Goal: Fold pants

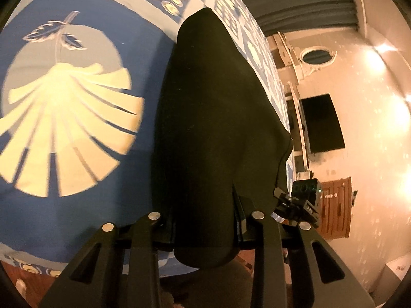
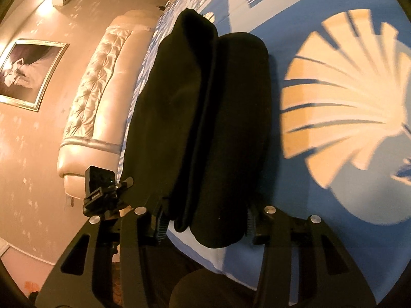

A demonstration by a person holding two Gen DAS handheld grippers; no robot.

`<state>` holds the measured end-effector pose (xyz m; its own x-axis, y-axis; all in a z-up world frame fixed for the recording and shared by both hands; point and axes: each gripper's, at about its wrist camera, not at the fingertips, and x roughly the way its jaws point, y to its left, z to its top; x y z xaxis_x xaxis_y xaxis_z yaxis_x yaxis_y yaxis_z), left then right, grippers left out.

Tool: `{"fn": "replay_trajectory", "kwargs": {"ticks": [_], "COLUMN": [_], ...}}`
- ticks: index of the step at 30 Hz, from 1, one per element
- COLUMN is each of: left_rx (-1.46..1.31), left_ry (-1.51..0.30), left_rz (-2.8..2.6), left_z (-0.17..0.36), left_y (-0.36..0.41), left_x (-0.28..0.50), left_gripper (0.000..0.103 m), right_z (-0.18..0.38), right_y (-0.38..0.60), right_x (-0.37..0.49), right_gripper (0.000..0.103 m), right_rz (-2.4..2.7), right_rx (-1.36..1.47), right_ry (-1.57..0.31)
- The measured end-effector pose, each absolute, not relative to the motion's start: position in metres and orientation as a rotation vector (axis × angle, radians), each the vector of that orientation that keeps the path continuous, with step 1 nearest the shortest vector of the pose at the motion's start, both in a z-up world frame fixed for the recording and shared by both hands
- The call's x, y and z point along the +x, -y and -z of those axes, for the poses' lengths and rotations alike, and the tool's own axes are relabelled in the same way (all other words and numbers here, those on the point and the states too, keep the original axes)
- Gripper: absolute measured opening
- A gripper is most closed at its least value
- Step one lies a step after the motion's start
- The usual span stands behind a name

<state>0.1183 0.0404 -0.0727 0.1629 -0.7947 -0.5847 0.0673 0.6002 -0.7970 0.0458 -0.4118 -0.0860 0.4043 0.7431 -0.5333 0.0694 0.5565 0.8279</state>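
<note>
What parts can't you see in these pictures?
- Left gripper fingertips: left wrist view, covered by the black fabric pants.
- Right gripper grip: right wrist view, the pants hide most of both fingers.
- Pants' waistband and leg ends: too dark and bunched to tell apart.
- Blue patterned bedspread: print blurred, cut off by edges.

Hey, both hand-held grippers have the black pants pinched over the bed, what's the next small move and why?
Probably carry the near edge forward over the far end and lay it down: the black pants hang doubled lengthwise between the left hand-held gripper and right hand-held gripper, far end resting on the blue bedspread.
</note>
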Motion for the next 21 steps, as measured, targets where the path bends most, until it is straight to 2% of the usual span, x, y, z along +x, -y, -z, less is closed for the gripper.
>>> {"fn": "replay_trajectory", "kwargs": {"ticks": [8,10,15,17,21], "left_rx": [-0.761,-0.739,-0.661,-0.631,-0.531], "left_ry": [-1.250,-1.237,-1.154,-1.102,-0.979], "left_rz": [0.672,0.686,0.694,0.690,0.676], "left_z": [0.076,0.073,0.066,0.059,0.038], "left_y": [-0.052,-0.051,-0.050,-0.054,-0.067], "left_x": [0.107,0.106,0.098,0.092,0.082], "left_gripper": [0.032,0.034,0.051,0.068,0.075], "right_z": [0.087,0.086,0.080,0.077,0.069], "right_y": [0.398,0.397,0.396,0.395,0.402], "right_x": [0.057,0.057,0.058,0.058,0.059], "right_gripper": [0.045,0.049,0.067,0.074,0.076], "right_rz": [-0.545,-0.553,-0.563,-0.566,-0.554], "right_rx": [0.893,0.878,0.876,0.861,0.834], "right_ry": [-1.090,-1.089,-1.065,-1.069,-1.073]}}
